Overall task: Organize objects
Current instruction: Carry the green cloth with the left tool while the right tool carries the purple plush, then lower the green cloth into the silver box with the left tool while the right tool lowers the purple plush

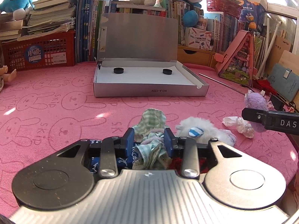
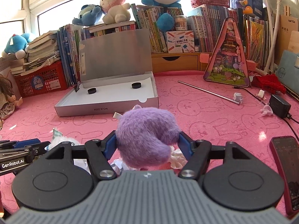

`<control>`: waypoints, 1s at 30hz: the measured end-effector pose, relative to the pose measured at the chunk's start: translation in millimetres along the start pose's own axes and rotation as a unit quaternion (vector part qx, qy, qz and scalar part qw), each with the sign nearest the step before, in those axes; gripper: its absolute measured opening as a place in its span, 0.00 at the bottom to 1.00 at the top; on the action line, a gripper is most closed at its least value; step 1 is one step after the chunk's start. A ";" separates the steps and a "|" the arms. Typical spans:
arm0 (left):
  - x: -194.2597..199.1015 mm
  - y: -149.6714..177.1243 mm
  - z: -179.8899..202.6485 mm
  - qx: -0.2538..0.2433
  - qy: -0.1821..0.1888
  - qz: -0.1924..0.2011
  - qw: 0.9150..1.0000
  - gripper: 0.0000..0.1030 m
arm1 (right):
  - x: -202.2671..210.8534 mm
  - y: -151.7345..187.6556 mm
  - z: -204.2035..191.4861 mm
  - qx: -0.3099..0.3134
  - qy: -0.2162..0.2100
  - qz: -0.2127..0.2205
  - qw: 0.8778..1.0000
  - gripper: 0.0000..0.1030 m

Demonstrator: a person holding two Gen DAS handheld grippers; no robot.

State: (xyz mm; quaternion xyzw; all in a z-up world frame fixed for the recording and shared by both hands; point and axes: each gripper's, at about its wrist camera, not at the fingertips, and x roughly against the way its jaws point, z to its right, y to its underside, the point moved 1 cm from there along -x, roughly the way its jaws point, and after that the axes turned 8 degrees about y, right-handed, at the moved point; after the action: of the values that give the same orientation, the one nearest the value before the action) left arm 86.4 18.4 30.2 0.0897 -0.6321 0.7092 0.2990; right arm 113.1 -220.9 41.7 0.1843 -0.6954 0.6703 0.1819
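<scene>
Across the pink bunny-print counter [image 2: 214,123], the open silver box [image 1: 149,90] sits at the back, lid [image 1: 138,35] propped upright against the books, two black discs [image 1: 119,70] apart on its white floor. Nearer in, the right gripper [image 2: 147,142] has the purple plush toy [image 2: 145,136] squeezed between its blue pads, the toy bulging up over the fingers. Over on the other side, the left gripper [image 1: 149,140] is pinched narrow on a bundle of checked cloth [image 1: 152,130], green-and-white fabric poking up past the tips. Just beside it lies a white fluffy toy [image 1: 201,130], then crumpled plastic wrap [image 1: 239,126]. A thin metal rod [image 2: 207,91] lies by the triangular pink case [image 2: 229,63].
</scene>
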 end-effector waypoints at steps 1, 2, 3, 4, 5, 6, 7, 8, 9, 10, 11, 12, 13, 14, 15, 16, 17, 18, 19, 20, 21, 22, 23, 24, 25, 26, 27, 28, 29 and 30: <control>-5.1 1.3 1.1 0.000 0.004 -0.007 1.000 0.42 | -0.4 0.9 -0.9 0.002 -0.001 -0.002 1.000 0.68; -8.5 0.9 0.8 0.002 0.008 -0.013 1.000 0.49 | -0.6 1.8 -1.8 0.004 -0.002 -0.003 1.000 0.68; -14.9 1.8 0.9 0.007 0.016 -0.024 1.000 0.52 | -0.7 2.5 -2.7 0.006 -0.003 -0.004 1.000 0.68; -19.2 1.8 0.4 0.010 0.019 -0.031 0.999 0.54 | -0.8 2.7 -3.6 0.007 -0.003 -0.004 1.000 0.68; -24.4 3.8 1.6 0.013 0.019 -0.037 0.999 0.57 | -0.8 2.8 -4.4 0.009 -0.004 -0.005 1.000 0.68; -27.0 3.5 1.5 0.013 0.017 -0.038 0.999 0.58 | -0.9 2.8 -5.0 0.010 -0.005 -0.005 1.000 0.68; -30.4 3.7 1.5 0.013 0.017 -0.041 0.999 0.59 | -1.2 2.8 -5.6 0.012 -0.006 -0.005 1.000 0.68; -33.8 3.4 1.1 0.016 0.017 -0.043 0.999 0.60 | -1.7 2.7 -6.1 0.014 -0.006 -0.006 1.000 0.68; -35.8 3.0 0.7 0.020 0.018 -0.045 0.999 0.60 | -2.5 2.4 -6.7 0.015 -0.007 -0.006 1.000 0.68; -37.7 2.8 0.7 0.022 0.018 -0.046 0.999 0.60 | -3.1 2.1 -7.3 0.016 -0.009 -0.007 1.000 0.68; -38.1 2.6 1.4 0.021 0.015 -0.045 0.999 0.55 | -3.8 1.8 -8.0 0.017 -0.010 -0.008 1.000 0.68; -37.9 2.7 2.3 0.020 0.013 -0.044 0.999 0.51 | -4.4 1.8 -8.7 0.018 -0.011 -0.008 1.000 0.68; -36.6 2.5 3.6 0.019 0.014 -0.043 0.999 0.46 | -4.8 1.8 -9.4 0.020 -0.013 -0.008 1.000 0.68; -35.0 2.1 4.7 0.018 0.016 -0.041 0.999 0.44 | -5.3 1.5 -10.1 0.021 -0.015 -0.008 1.000 0.68; -33.4 1.7 5.7 0.015 0.016 -0.038 0.999 0.43 | -5.7 1.3 -10.6 0.022 -0.017 -0.009 1.000 0.68; -31.1 1.1 6.9 0.012 0.014 -0.035 0.999 0.43 | -6.6 0.3 -11.8 0.023 -0.020 -0.009 1.000 0.68; -29.7 0.3 7.2 0.009 0.013 -0.033 0.999 0.42 | -7.2 -0.3 -12.3 0.023 -0.022 -0.009 0.999 0.68; -27.3 -1.4 7.2 0.008 0.010 -0.029 0.999 0.42 | -7.9 -1.3 -12.9 0.023 -0.025 -0.010 0.999 0.68; -25.4 -3.7 6.7 0.009 0.009 -0.026 1.000 0.42 | -8.6 -2.4 -13.4 0.022 -0.027 -0.010 0.999 0.68; -23.6 -6.1 5.7 0.011 0.008 -0.023 1.000 0.42 | -9.3 -3.6 -14.0 0.022 -0.029 -0.010 0.999 0.68; -22.3 -8.6 4.8 0.012 0.007 -0.020 1.000 0.42 | -9.9 -5.0 -14.4 0.021 -0.031 -0.010 0.999 0.68; -21.2 -11.2 3.7 0.013 0.006 -0.018 1.000 0.42 | -10.5 -6.6 -14.8 0.020 -0.033 -0.009 0.999 0.68; -19.2 -15.2 2.6 0.016 0.004 -0.015 1.000 0.42 | -11.9 -9.0 -15.1 0.019 -0.036 -0.009 0.999 0.68; -18.0 -18.2 1.2 0.018 0.004 -0.013 1.000 0.42 | -13.1 -11.3 -15.3 0.019 -0.039 -0.009 0.999 0.68; -16.9 -21.3 -0.4 0.020 0.004 -0.010 1.000 0.42 | -14.4 -13.7 -15.3 0.017 -0.041 -0.010 0.999 0.68; -15.8 -24.6 -2.1 0.023 0.003 -0.007 1.000 0.42 | -16.0 -16.4 -15.3 0.016 -0.043 -0.010 0.999 0.68; -14.4 -28.7 -4.0 0.026 0.003 -0.004 1.000 0.42 | -17.5 -18.8 -14.8 0.014 -0.044 -0.011 0.999 0.68; -13.2 -31.9 -5.5 0.029 0.004 -0.002 1.000 0.42 | -19.7 -21.9 -13.8 0.011 -0.046 -0.012 0.999 0.68; -12.2 -35.1 -7.2 0.033 0.005 0.001 0.999 0.42 | -21.4 -24.6 -12.7 0.008 -0.048 -0.013 0.999 0.68; -11.5 -38.8 -9.4 0.038 0.007 0.003 0.999 0.42 | -23.5 -27.9 -11.4 0.004 -0.051 -0.015 0.999 0.68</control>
State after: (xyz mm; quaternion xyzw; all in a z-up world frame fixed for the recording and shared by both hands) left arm 118.8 24.6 55.3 0.0942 -0.6028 0.7344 0.2975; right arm 147.4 -210.1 54.5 0.2295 -0.6983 0.6600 0.1555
